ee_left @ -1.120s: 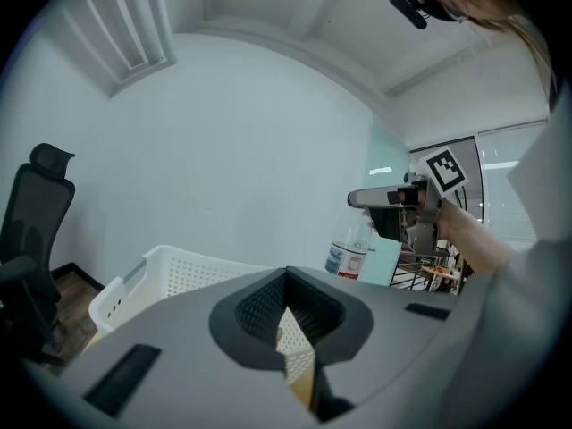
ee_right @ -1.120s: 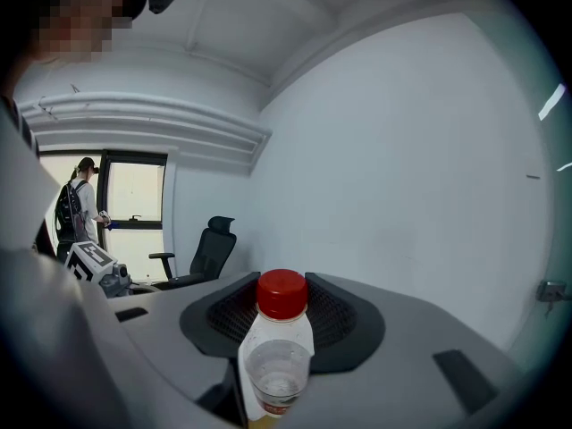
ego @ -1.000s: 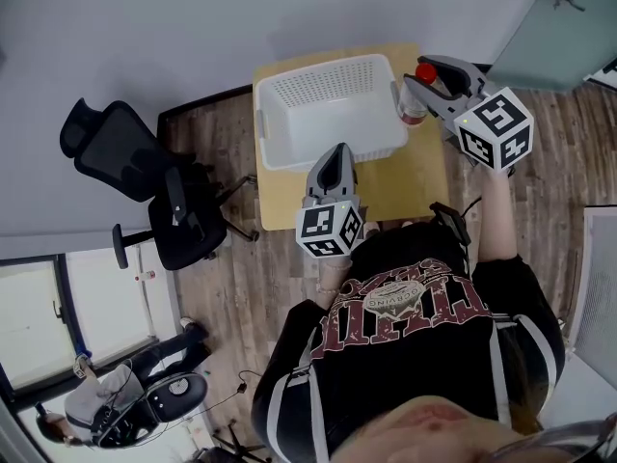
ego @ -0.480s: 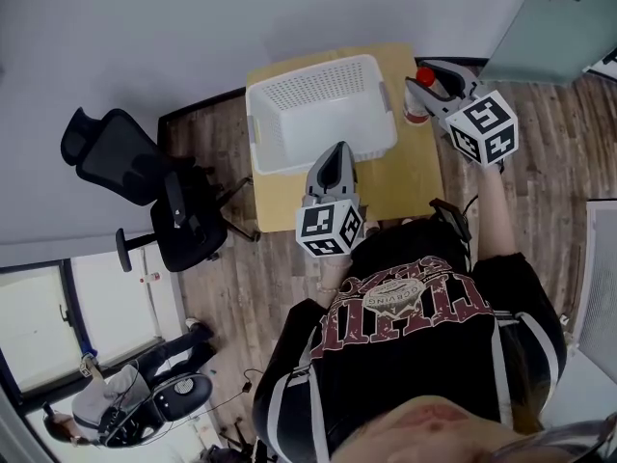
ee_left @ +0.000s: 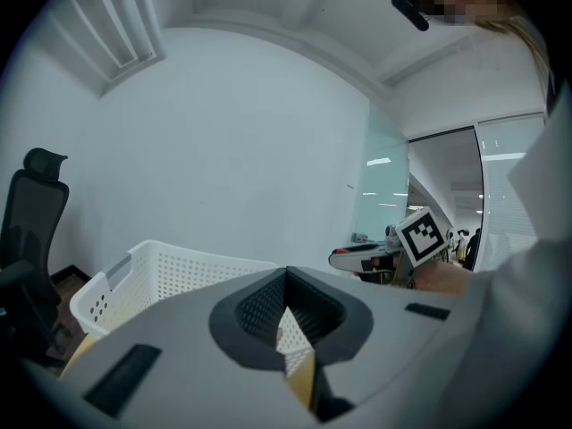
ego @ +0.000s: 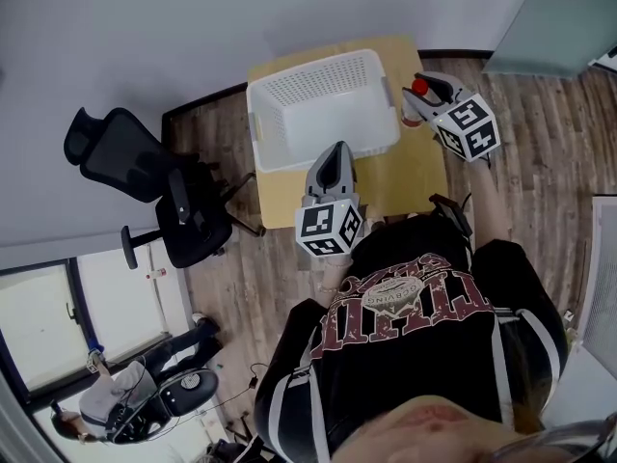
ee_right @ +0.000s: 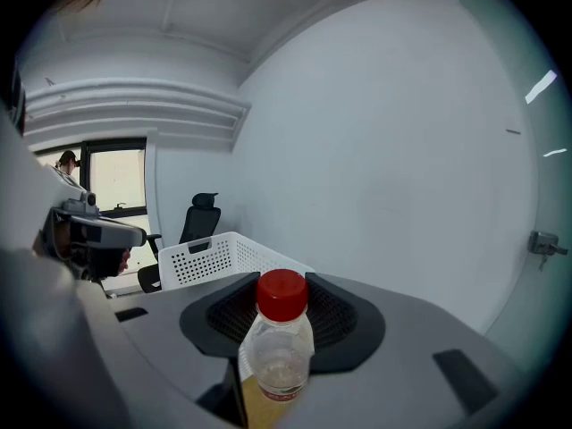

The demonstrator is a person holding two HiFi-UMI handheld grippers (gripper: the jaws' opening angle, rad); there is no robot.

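Observation:
A clear bottle (ee_right: 281,351) with a red cap (ego: 419,87) stands upright between the jaws of my right gripper (ee_right: 282,304), which is shut on it. In the head view that gripper (ego: 420,104) hovers over the right end of the wooden table (ego: 410,172), just right of a white perforated basket (ego: 323,109). The basket (ee_right: 223,253) lies ahead and left of the bottle. My left gripper (ee_left: 287,284) is shut with nothing in it. It points over the table's near edge at the basket (ee_left: 179,271), and in the head view it (ego: 335,154) sits just short of the basket's near wall.
A black office chair (ego: 145,177) stands left of the table on the wood floor. White walls close off the far side. A glass door (ego: 569,17) is at the upper right. Another person (ego: 106,403) is by the window at lower left.
My right gripper has moved down and left with the bottle, so the basket now shows in its view. The left gripper has barely moved.

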